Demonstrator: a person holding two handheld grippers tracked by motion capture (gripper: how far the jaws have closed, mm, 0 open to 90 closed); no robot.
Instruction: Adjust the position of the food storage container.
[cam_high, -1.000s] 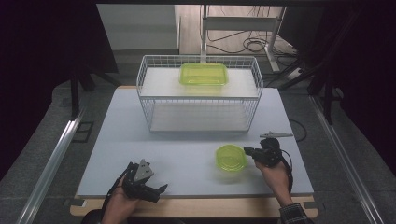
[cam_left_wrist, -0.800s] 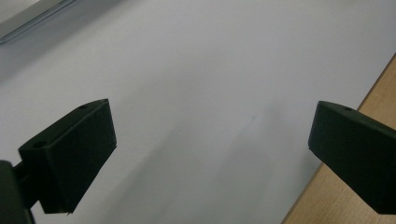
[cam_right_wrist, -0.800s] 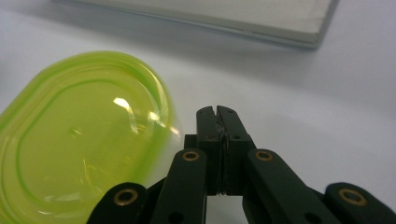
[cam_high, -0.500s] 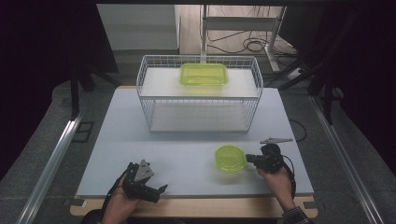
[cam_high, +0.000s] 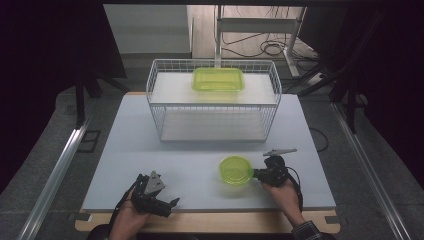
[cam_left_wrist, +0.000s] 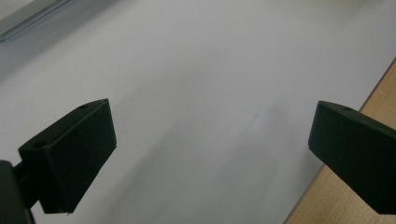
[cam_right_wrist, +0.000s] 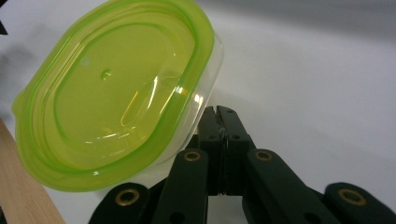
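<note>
A small round clear container with a lime-green lid (cam_high: 235, 169) (cam_right_wrist: 112, 93) sits on the white table (cam_high: 150, 145), near the front right. My right gripper (cam_high: 256, 174) (cam_right_wrist: 218, 112) is shut, with its jaws pressed together. Its tips touch the container's clear side wall just under the lid rim, and nothing shows between them. My left gripper (cam_high: 170, 205) (cam_left_wrist: 210, 140) rests at the front left edge, open. Its fingers (cam_left_wrist: 70, 154) stand wide apart over bare tabletop and hold nothing.
A white wire basket (cam_high: 212, 122) stands at the back middle of the table. A rectangular lime-green lidded container (cam_high: 218, 79) lies on its upper shelf. The wooden front edge (cam_high: 210, 222) runs just under both hands. Cables and a metal frame lie on the floor behind.
My right gripper has moved left, and the round container has shifted slightly left with it. The left gripper has stayed put.
</note>
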